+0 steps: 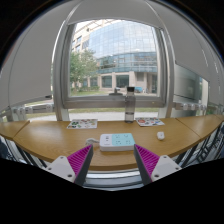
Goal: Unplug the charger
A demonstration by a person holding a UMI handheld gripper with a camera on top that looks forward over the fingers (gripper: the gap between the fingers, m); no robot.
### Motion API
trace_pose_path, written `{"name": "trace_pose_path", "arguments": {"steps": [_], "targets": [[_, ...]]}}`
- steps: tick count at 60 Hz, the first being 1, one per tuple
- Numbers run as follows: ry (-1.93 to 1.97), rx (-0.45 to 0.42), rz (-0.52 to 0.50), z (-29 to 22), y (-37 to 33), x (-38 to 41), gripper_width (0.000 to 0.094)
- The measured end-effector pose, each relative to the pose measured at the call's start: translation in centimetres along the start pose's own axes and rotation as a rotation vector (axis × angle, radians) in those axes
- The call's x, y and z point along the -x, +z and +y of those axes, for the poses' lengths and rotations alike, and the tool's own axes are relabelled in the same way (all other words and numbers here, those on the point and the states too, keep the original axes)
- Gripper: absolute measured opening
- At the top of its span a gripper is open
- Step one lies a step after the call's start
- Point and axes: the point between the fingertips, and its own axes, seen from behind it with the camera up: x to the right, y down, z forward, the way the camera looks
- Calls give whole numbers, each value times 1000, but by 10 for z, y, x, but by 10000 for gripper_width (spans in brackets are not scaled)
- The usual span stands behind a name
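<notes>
Charger (117, 141) lies flat on the wooden table (50, 140), just ahead of the claw (113, 160) and centred between the two fingers. It appears as a pale, flat block; its long axis runs crosswise to the fingers. A cable or socket connection cannot be made out. The claw is spread, holding nothing, with its pink pads (79, 160) facing each other across an open gap. Judgement: the coming move is a short, straight advance forward.
</notes>
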Motion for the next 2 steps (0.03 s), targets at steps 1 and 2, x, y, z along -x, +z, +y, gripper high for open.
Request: {"name": "trace_pose_path", "arguments": {"steps": [1,2], "targets": [[-1,-1,0,0,0,0,814],[-1,-1,1,0,-1,0,814]]}}
